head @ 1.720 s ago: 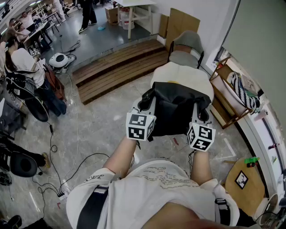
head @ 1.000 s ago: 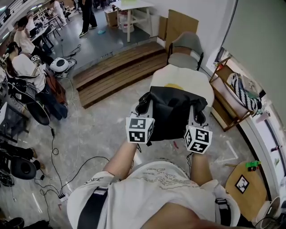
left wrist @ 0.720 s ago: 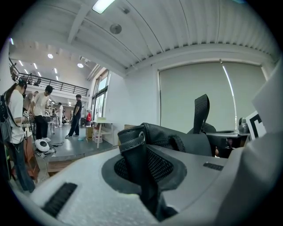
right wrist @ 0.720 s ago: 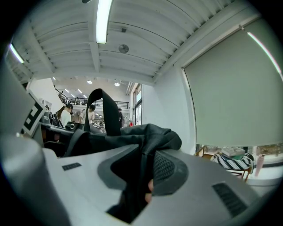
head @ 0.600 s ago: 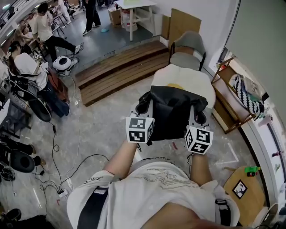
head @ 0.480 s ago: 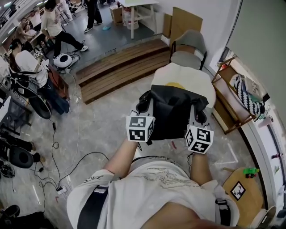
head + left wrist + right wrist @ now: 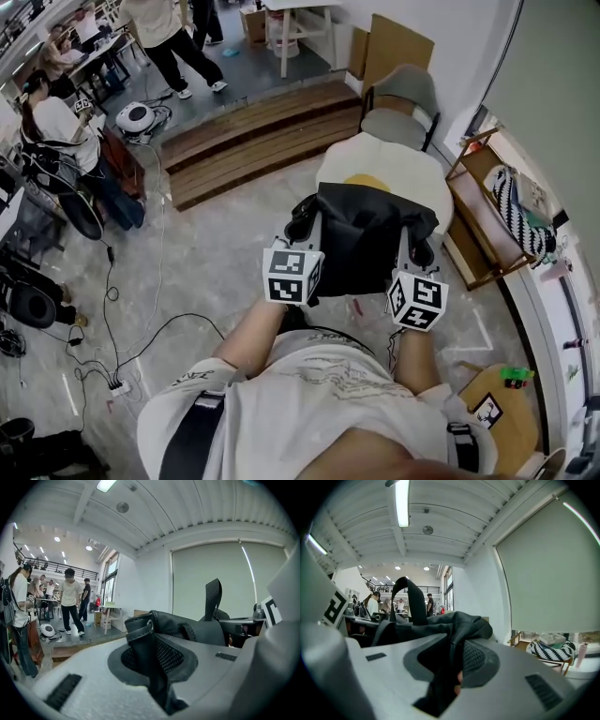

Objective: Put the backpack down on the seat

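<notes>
While it hangs, backpack (image 7: pixel 366 234) black, straps (image 7: pixel 165 654) mesh-padded.

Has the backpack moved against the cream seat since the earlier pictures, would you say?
Yes, slightly: the backpack now sits lower in the head view against the cream seat, uncovering more of its yellow patch.

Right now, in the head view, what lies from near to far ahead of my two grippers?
black fabric backpack → cream cushioned seat → grey padded armchair → brown cardboard sheet
</notes>
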Motion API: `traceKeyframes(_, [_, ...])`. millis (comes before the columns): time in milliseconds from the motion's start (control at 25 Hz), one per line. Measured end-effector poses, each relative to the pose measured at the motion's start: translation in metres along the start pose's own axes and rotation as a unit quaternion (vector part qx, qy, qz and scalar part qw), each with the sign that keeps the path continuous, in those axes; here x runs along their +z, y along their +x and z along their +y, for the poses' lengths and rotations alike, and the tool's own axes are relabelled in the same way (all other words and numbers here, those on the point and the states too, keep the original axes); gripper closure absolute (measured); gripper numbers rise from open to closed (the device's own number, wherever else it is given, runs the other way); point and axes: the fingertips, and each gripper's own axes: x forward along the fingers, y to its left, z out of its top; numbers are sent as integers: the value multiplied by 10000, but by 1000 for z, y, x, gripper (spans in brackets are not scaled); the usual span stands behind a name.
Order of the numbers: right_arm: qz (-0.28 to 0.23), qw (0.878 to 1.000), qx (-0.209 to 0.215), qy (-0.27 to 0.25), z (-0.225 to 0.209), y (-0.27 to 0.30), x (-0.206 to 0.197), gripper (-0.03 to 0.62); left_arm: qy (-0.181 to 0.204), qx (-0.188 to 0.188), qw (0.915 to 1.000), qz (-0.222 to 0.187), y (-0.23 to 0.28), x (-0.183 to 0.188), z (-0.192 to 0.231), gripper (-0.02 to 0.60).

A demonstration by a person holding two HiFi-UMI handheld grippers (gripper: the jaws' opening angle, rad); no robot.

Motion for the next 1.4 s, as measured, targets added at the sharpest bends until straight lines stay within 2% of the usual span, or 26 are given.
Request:
traceKeyframes(360, [143,9998,-55,110,-14,42,-6,507,-3,-106,9999,119,45,-2,11,540])
traceKeyframes(760, [99,9994,-239,210,-11,123,4,507,25,-311,9995,97,116,17,58,540])
traceKeyframes(1080, [141,9991,-359,154,5,194,16,507,-6,-473,9988,99,172,32,111,540])
traceKeyframes(1400, [164,9990,-402,91,41,262,21,507,-45,-537,9985,33,212,41,179,540])
